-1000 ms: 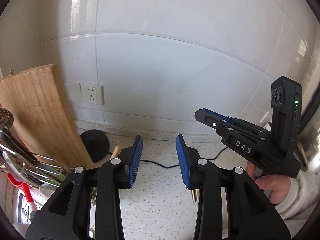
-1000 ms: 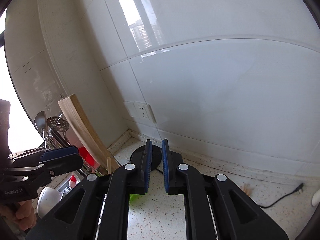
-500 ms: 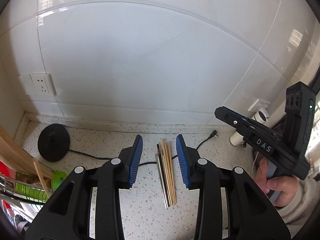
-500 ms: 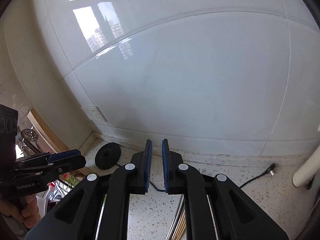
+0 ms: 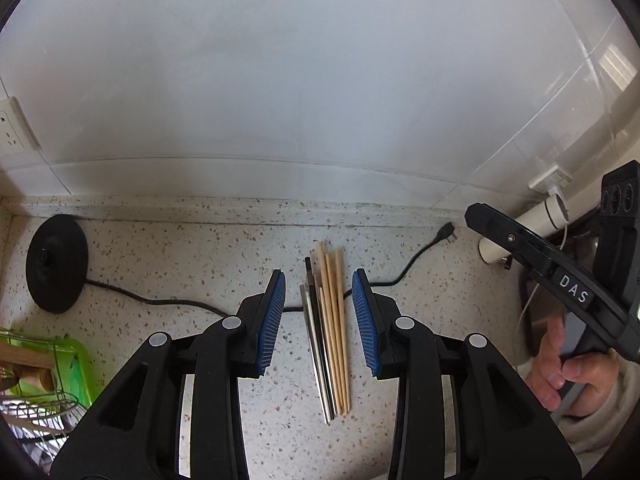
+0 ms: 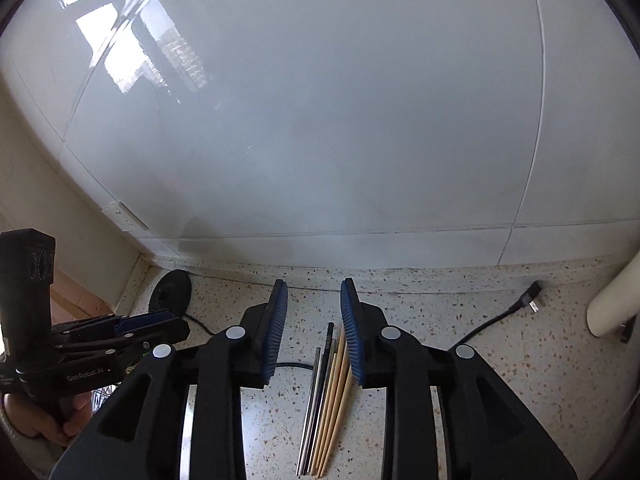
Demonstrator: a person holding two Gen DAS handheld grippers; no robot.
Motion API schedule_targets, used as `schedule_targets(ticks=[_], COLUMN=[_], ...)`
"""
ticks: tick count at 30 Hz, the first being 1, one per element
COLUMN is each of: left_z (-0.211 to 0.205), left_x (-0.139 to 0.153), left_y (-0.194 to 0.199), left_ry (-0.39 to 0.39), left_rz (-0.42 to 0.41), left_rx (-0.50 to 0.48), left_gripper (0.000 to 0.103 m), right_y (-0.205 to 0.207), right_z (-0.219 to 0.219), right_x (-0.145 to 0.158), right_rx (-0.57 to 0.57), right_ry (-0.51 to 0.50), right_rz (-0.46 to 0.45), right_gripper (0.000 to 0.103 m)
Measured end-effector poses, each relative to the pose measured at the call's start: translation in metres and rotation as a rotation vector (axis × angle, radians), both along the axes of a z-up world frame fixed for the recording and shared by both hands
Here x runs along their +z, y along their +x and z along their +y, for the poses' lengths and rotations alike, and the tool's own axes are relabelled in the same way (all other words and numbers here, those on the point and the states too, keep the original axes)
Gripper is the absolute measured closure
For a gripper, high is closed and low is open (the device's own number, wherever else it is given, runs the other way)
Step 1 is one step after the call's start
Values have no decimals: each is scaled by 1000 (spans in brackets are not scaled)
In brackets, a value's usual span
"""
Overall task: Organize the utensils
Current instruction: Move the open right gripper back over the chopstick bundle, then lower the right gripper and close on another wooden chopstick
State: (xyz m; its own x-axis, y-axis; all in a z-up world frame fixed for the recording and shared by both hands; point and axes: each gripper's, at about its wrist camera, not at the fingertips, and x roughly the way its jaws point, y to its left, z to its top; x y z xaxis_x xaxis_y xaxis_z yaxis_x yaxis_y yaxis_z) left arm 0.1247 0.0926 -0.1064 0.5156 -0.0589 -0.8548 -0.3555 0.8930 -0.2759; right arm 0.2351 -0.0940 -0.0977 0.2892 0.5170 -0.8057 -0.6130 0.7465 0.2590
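- Both views have swung away from the dish rack [image 5: 44, 376] at 8 o'clock onto a speckled counter [image 5: 160, 264].
- The left gripper [image 5: 319, 316], fingers spread wide and empty, now straddles a bundle of chopsticks [image 5: 328, 340] lying flat at 6 o'clock.
- The right gripper [image 6: 313, 328] has opened from nearly closed to wide, also empty, over the same bundle.
- A pickup looks imminent.
- The chopsticks are thin, parallel and touching: pale wooden sticks beside dark metal ones, crossing a black cable [image 5: 172, 302].
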Motion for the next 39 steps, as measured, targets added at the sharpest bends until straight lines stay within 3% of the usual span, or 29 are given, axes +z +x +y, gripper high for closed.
schedule_targets(ticks=[8,22,27,30,39], left_z=[12,20,19,20,20], left_x=[-60,-147,-168,-176,-190], left_y=[35,73,79,81,88], left_ry=[-68,-162,-189,-203,-240], left_rz=[130,267,299,310,318], left_rx=[-20,-32,-37,-30,-15], left_gripper=[69,70,72,74,82], right_y=[27,59,63,64,60], right_z=[15,28,37,37,43], right_x=[-59,-155,-175,-186,-200], right_rx=[-3,-33,-29,-37,-34], right_ry=[-94,-223,-260,-271,-286], right_rz=[108,282,300,323,346], right_gripper=[78,78,79,86,87])
